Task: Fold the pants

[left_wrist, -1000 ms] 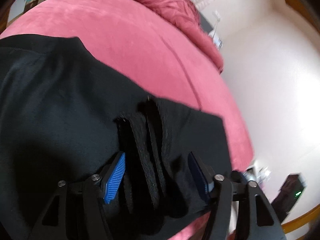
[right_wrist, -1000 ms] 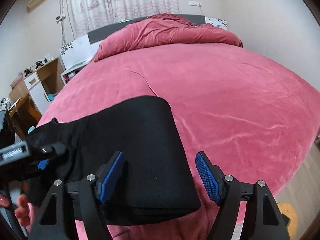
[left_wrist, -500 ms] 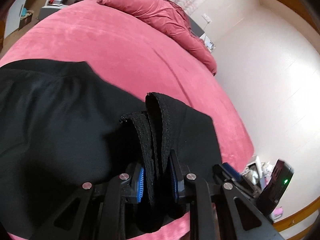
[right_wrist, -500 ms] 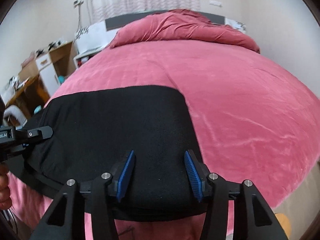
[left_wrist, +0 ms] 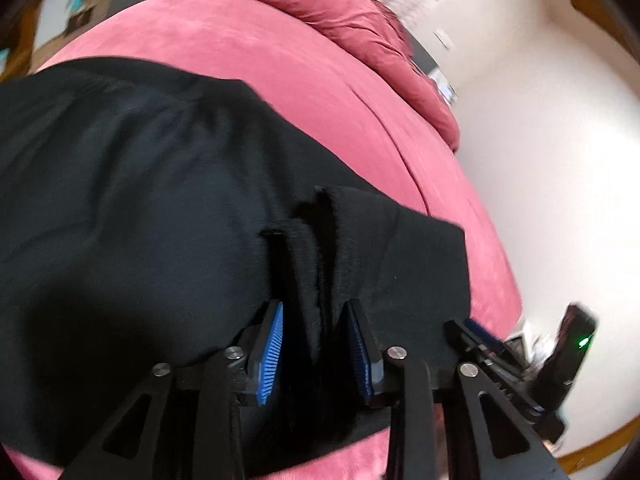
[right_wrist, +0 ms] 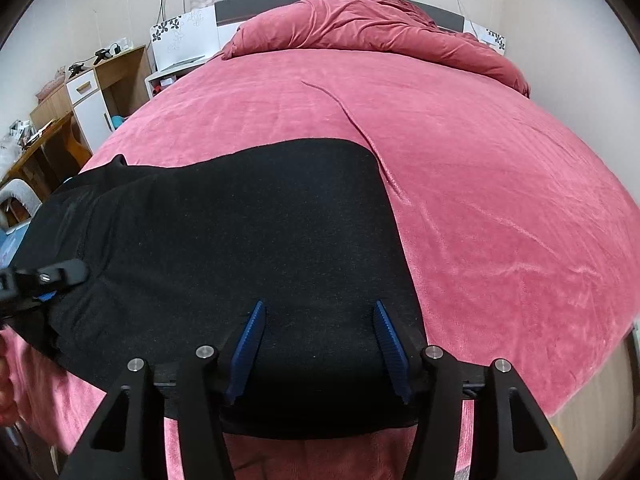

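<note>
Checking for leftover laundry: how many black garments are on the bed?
1: the black pants lie folded at the near edge of the pink bed. Anything beneath them would be hidden.

Pink bed [right_wrist: 480, 184] carries folded black pants [right_wrist: 240, 232] and rumpled duvet [right_wrist: 360, 28].

One pair of black pants [right_wrist: 248, 240] lies on one bed [right_wrist: 500, 200]; one heaped duvet [right_wrist: 360, 28] at twelve o'clock; two claws: left claw [left_wrist: 316, 354], right claw [right_wrist: 320, 350].
</note>
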`<state>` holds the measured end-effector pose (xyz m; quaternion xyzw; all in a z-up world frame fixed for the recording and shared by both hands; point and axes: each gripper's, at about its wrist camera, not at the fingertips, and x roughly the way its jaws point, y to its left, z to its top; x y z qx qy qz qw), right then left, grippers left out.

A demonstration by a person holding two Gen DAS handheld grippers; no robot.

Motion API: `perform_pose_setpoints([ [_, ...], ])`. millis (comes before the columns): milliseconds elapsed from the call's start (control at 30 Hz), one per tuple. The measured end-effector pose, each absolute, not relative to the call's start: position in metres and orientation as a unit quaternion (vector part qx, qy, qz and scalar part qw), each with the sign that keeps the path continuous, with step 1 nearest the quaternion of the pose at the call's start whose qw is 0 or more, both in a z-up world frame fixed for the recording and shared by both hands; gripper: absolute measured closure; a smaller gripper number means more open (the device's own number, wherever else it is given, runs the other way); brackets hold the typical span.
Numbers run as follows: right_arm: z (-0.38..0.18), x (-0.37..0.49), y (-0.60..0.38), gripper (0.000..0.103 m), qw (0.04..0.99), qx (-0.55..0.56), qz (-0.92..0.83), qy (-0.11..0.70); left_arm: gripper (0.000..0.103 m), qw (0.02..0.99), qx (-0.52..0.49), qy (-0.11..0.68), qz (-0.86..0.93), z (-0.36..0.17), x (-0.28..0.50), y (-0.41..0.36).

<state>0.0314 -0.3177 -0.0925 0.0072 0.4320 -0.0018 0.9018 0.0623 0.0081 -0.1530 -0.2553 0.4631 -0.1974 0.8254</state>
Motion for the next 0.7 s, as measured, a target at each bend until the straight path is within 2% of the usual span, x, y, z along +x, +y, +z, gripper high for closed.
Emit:
perform_pose_setpoints([
  [167, -0.093, 0.032, -0.317, 0.039, 0.901, 0.011, 0.001, 0.434, 0.067, 0.846, -0.274, 0.435, -0.142, -0.125, 0.04, 0.046],
  [367, -0.093, 0.032, -0.314, 0.037, 0.9, 0.007, 0.0, 0.436, 0.062, 0.82, -0.377, 0.426, -0.069, -0.116, 0.013, 0.123],
  [600, -0.095, 0.036, -0.31, 0.035, 0.899, 0.001, -0.001, 0.438, 0.062, 0.757, -0.493, 0.427, -0.034, -0.144, -0.027, 0.176],
  [700, -0.095, 0.036, -0.309, 0.035, 0.899, 0.0, -0.001, 0.439, 0.062, 0.756, -0.501, 0.421, -0.001, -0.151, -0.032, 0.19],
])
